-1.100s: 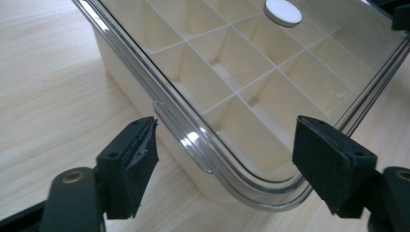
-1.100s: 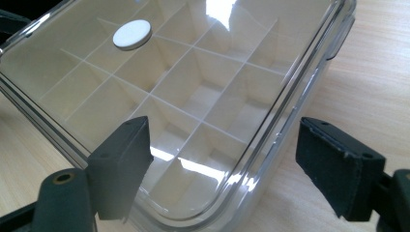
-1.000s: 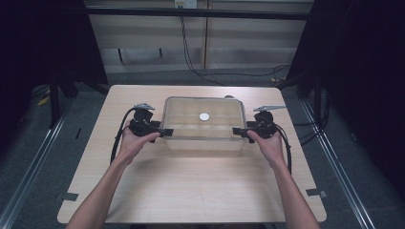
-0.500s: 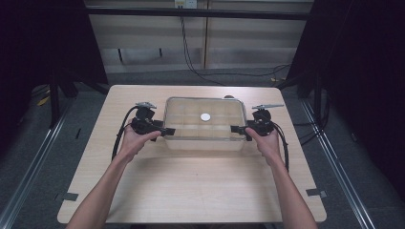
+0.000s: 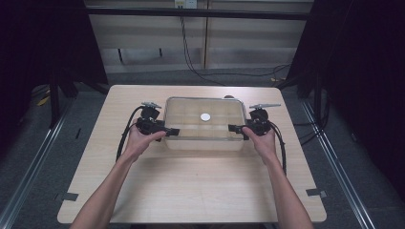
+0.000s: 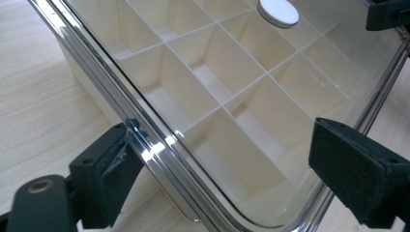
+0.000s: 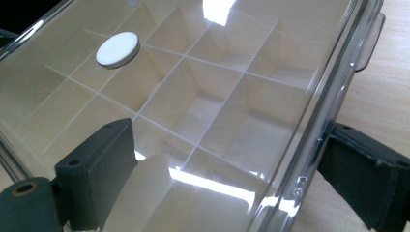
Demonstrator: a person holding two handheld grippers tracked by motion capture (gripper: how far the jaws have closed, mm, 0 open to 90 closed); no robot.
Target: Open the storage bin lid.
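**Both hand-held grippers at the ends of the lidded box, lid not yet lifted**

The left hand-held gripper [image 5: 173, 131] sits at the left end of the clear lid [image 5: 203, 107], its jaws spread wide. In the left gripper view one pad touches the lid's rim [image 6: 145, 140] at a corner, while the other pad stands well apart over the far side, so nothing is clamped. The right hand-held gripper [image 5: 234, 128] mirrors it at the opposite end. In the right gripper view its jaws are also wide apart, one over the glassy top and one outside the rim [image 7: 314, 121], straddling the edge without pinching it.

Between the two lies the divided box [image 5: 204, 143], cream-coloured, with a grid of empty compartments [image 6: 227, 82] visible through the lid. A white round knob [image 5: 205, 116] sits on the lid's middle, ahead of both sets of jaws. The box rests on the tabletop [image 5: 191, 191], toward its far half.

As a judgement, the work is early: both tools are placed, but closing on the rim and raising the lid remain.
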